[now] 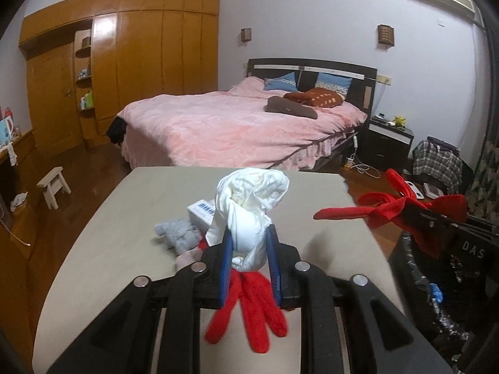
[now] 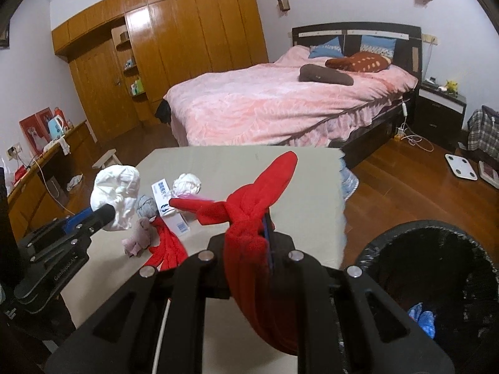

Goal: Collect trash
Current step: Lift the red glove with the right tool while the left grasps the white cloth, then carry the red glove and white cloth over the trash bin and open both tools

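My left gripper (image 1: 249, 233) is shut on a crumpled white wad (image 1: 252, 193), its blue pads (image 1: 227, 249) pressing both sides, and holds it above the beige table (image 1: 124, 233). A red glove (image 1: 249, 308) lies on the table under it. My right gripper (image 2: 265, 218) is shut on a knotted red cloth (image 2: 246, 215) that drapes over its fingers and hides the tips. In the right wrist view the left gripper (image 2: 106, 213) with the white wad (image 2: 117, 190) is at the left. A black-lined bin (image 2: 436, 249) stands to the right of the table.
On the table lie a second white wad (image 2: 187, 184), a white and blue box (image 2: 170, 208), a grey cloth (image 2: 146, 205), a pinkish plush (image 2: 138, 240) and the red glove (image 2: 165, 246). Something blue (image 2: 421, 318) lies in the bin. A pink bed (image 2: 280, 103) stands beyond.
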A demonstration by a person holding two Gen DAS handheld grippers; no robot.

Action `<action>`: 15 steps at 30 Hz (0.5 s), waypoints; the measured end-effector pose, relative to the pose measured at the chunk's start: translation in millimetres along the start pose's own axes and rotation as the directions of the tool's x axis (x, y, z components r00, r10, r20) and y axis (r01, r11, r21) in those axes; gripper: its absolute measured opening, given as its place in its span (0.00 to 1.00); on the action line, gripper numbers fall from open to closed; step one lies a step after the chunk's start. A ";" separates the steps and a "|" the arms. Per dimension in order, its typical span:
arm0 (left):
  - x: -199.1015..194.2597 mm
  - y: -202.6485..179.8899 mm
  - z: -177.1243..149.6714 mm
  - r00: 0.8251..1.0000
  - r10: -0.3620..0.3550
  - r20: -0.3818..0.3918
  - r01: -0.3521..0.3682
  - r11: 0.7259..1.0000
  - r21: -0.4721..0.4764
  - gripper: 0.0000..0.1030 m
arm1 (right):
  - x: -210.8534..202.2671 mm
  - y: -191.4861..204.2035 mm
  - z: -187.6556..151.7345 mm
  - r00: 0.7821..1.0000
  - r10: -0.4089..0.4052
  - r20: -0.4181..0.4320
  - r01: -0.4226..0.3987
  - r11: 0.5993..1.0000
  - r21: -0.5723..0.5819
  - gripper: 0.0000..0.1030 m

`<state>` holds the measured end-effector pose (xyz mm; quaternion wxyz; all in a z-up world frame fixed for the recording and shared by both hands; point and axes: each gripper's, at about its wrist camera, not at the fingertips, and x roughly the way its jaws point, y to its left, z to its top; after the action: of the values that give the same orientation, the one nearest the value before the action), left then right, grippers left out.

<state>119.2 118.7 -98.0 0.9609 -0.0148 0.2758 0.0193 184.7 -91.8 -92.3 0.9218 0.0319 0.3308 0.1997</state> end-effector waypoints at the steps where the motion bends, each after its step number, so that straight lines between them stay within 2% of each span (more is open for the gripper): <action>1: 0.3 -2.5 0.5 1.000 -0.005 0.001 0.005 1.000 0.003 0.20 | -2.9 -1.8 0.0 1.000 -0.002 0.004 0.002 1.000 0.002 0.13; 15: -2.1 -54.6 13.7 0.995 -0.097 0.019 0.096 0.994 0.045 0.20 | -47.4 -39.7 1.2 0.995 -0.077 0.060 0.075 0.997 0.029 0.13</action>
<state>127.1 64.7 -84.3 0.9636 -0.0066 0.2651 -0.0330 166.0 -146.7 -70.6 0.9378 0.0378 0.3063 0.1590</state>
